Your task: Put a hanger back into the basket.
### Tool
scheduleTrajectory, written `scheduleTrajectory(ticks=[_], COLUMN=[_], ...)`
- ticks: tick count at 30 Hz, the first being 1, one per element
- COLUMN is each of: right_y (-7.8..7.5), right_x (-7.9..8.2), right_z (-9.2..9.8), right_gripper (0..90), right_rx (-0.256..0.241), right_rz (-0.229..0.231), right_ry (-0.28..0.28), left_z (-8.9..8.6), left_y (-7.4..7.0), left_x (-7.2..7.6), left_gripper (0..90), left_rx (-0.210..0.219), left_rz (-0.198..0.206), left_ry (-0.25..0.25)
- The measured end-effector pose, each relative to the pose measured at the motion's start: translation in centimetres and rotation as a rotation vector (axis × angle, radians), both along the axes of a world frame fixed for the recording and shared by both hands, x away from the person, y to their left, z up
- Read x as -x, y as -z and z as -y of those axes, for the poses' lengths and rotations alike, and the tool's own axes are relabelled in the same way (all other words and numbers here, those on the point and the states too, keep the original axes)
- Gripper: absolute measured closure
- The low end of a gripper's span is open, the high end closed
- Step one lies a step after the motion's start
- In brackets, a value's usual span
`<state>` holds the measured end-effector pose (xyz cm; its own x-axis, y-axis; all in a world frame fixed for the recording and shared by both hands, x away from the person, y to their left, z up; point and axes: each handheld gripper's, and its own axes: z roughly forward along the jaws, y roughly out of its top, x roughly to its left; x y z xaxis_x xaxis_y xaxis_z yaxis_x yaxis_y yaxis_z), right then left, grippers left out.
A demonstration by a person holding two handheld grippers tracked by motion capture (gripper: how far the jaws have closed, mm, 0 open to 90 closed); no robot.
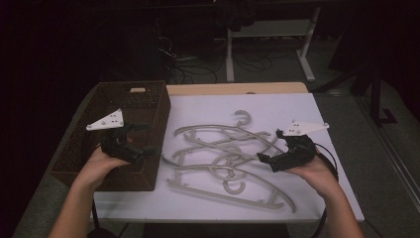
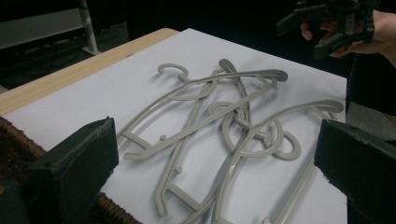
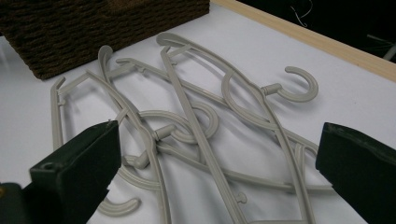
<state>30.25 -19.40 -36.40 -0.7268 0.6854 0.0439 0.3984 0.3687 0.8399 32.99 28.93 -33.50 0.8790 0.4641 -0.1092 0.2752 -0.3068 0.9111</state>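
Several grey plastic hangers (image 1: pixel 223 158) lie tangled in a pile on the white sheet in the middle of the table. My left gripper (image 1: pixel 148 139) hovers over the right side of a dark wicker basket (image 1: pixel 129 178), open and empty, jaws pointing right toward the pile. My right gripper (image 1: pixel 268 145) is held just right of the pile, open and empty, jaws pointing left. In the left gripper view the hangers (image 2: pixel 233 121) lie beyond my wide-apart jaws (image 2: pixel 215 140), with the right gripper (image 2: pixel 327 28) far off. In the right gripper view the hangers (image 3: pixel 189 116) lie ahead of the open gripper (image 3: pixel 217 144).
The basket (image 3: pixel 93 32) stands at the table's left, its right wall close to the pile. A wooden table edge (image 1: pixel 237 88) runs along the back of the white sheet (image 1: pixel 297 106). Beyond it are dark floor, cables and white desk legs (image 1: pixel 229 54).
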Motion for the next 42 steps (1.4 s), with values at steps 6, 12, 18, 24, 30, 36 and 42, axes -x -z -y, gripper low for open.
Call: scheduleTrajectory(ticks=[6,12,18,24,30,36,42], right_y=[0.5,1.4,2.8,3.6,3.9,4.4,4.9], right_x=[0.0,0.2,0.9,1.5,1.8,1.9,1.5], right_z=[0.5,1.1,1.6,2.2,2.6,2.7,3.4], right_gripper=[0.0,0.1,0.1,0.2,0.5,0.5,11.8], right_rx=[0.002,0.007,0.011,0.008,-0.006,0.019,0.045], right_rz=[-0.011,-0.026,-0.046,-0.058,-0.061,-0.066,-0.078], right_ry=[0.015,0.037,0.050,0.061,0.072,0.068,0.091], left_z=[1.1,2.8,4.8,7.5,10.1,12.4,13.8], left_y=[-0.2,-0.6,-0.9,-1.0,-0.8,0.0,0.6], left_x=[0.0,-0.3,-0.7,-1.2,-1.8,-2.2,-1.9], left_gripper=[0.0,0.0,0.0,0.0,0.0,0.0,0.0], left_rx=[-0.004,-0.011,-0.013,-0.020,-0.027,-0.042,-0.047], left_rz=[-0.008,-0.013,-0.016,-0.020,-0.031,-0.044,-0.044], left_ry=[0.018,0.048,0.070,0.107,0.129,0.150,0.173])
